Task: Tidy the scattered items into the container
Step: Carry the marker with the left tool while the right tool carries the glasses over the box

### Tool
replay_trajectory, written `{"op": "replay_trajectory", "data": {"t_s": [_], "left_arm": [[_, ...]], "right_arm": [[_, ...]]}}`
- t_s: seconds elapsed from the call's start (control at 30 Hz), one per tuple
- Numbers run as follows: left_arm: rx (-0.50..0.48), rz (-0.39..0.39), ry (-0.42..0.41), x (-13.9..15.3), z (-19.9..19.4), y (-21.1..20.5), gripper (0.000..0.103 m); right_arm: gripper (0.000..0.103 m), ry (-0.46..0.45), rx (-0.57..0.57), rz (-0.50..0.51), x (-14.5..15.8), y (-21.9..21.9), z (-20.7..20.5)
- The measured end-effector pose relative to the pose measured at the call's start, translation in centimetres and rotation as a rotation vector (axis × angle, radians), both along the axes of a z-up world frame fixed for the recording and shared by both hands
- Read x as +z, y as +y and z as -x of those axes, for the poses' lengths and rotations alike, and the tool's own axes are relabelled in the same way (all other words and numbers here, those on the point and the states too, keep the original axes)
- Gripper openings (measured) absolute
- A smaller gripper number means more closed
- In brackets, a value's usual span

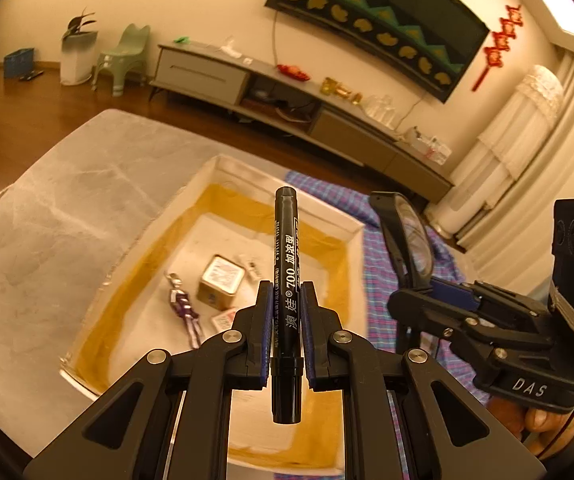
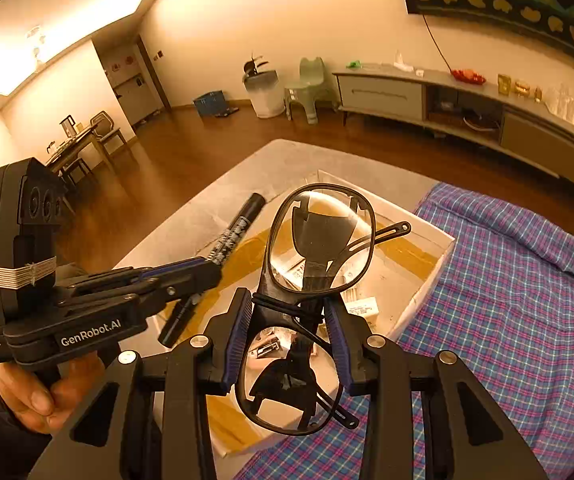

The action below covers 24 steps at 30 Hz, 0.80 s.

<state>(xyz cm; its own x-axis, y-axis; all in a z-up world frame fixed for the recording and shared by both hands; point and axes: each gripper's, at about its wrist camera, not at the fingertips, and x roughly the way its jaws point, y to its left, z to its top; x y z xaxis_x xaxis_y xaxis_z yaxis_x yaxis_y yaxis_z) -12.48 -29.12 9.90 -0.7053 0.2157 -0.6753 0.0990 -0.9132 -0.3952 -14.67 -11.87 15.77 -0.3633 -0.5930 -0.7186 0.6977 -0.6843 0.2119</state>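
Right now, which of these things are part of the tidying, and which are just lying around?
Part of the job:
black marker, in left gripper
glasses, in right gripper
white box

Just lying about:
plaid cloth
TV cabinet
green stool

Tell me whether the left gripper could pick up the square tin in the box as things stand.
Probably not yet. The left gripper is shut on the black marker, so its jaws are full. The square tin lies uncovered on the floor of the box below, so the way down looks free once the marker is dropped.
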Motion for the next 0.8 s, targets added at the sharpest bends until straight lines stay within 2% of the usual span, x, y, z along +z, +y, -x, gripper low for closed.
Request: {"op": "replay_trajectory", "data": {"t_s": [0.3, 0.47, 0.8], "left_arm": [[0.025, 0.030, -0.100, -3.9, 1.7, -2.9, 0.013], [0.035, -0.017, -0.146, -5.4, 2.7, -3.4, 0.013], [0.064, -0.084, -0.195, -5.3, 8.6, -3.4, 0.013]], "right_arm": [[0.039, -0.043, 0.025, -0.092, -2.7, -3.5, 3.7], [0.039, -0.032, 0.042, -0.165, -3.8, -5.6, 5.5], [0.039, -0.083, 0.024, -0.257, -6.7, -7.5, 9.3]]}}
